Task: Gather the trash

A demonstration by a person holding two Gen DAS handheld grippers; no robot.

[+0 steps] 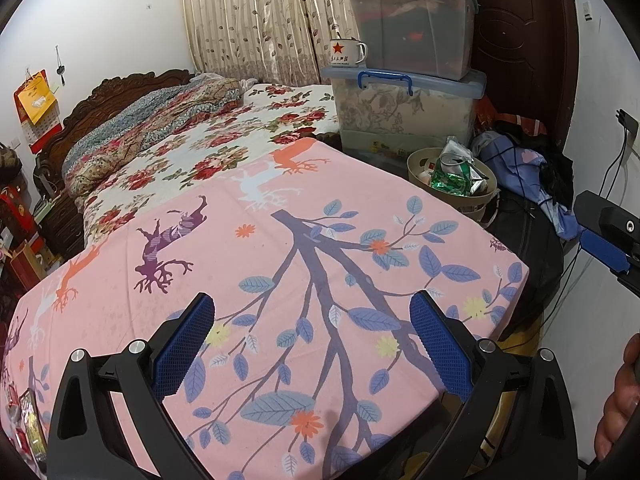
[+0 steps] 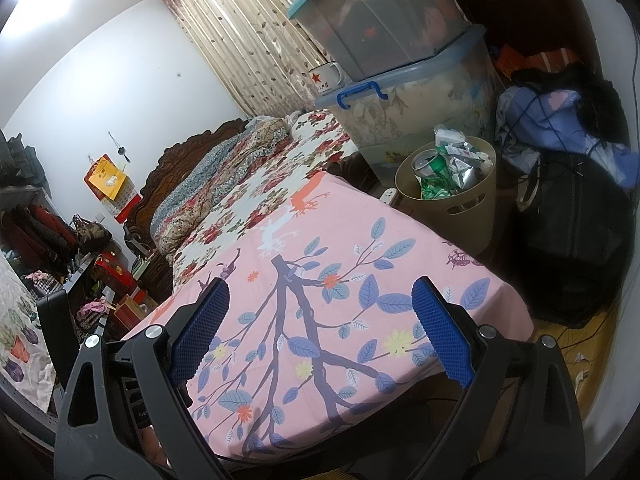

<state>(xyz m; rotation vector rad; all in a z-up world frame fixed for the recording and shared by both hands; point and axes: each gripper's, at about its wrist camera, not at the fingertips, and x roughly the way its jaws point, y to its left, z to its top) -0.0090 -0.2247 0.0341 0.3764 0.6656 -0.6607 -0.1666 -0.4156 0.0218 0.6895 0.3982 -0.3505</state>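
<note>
A beige waste bin [image 1: 452, 190] stands on the floor past the far right corner of the pink cloth [image 1: 280, 264]. It holds a can [image 2: 425, 163] and green and silver wrappers [image 2: 460, 168]; the bin also shows in the right wrist view [image 2: 452, 208]. My left gripper [image 1: 312, 312] is open and empty above the pink cloth. My right gripper [image 2: 320, 300] is open and empty above the same cloth [image 2: 320, 320]. The right gripper's blue pad shows at the right edge of the left wrist view [image 1: 604, 248].
Two stacked plastic storage boxes [image 1: 408, 92] with an enamel mug [image 1: 347, 53] stand behind the bin. A black bag [image 2: 576, 240] and blue clothes [image 2: 560, 120] lie right of the bin. A bed with floral bedding [image 1: 200, 140] lies beyond the cloth. Boxes and bags [image 2: 112, 280] crowd the left.
</note>
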